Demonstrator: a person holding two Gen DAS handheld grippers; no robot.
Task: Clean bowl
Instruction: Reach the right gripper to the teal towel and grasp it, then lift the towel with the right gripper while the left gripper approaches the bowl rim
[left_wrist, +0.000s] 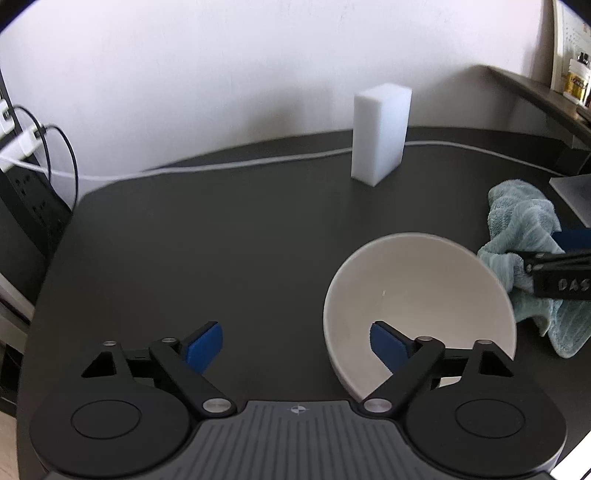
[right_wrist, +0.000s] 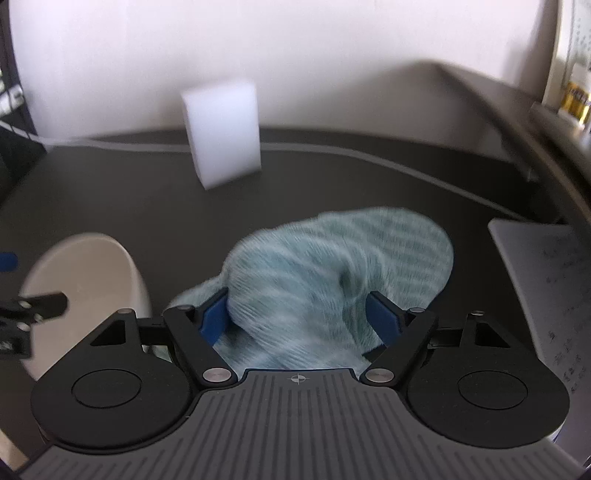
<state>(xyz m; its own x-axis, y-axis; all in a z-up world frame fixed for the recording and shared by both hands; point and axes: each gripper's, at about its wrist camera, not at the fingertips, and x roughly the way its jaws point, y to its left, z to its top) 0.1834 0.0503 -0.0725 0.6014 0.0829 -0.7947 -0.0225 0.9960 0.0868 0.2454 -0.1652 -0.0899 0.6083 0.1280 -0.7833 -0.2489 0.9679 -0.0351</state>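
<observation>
1. From the left wrist camera I see my left gripper (left_wrist: 295, 345) spread wide, gripping nothing. Its right finger sits in front of the white bowl (left_wrist: 419, 306), which is tilted on the dark table (left_wrist: 221, 240) at near right. A white sponge block (left_wrist: 380, 134) stands upright at the far side; the blue cloth (left_wrist: 524, 236) lies right of the bowl.
2. From the right wrist camera I see my right gripper (right_wrist: 301, 319) with its fingers set around the bunched cloth (right_wrist: 332, 266); I cannot tell whether they pinch it. The bowl (right_wrist: 88, 277) lies near left.
</observation>
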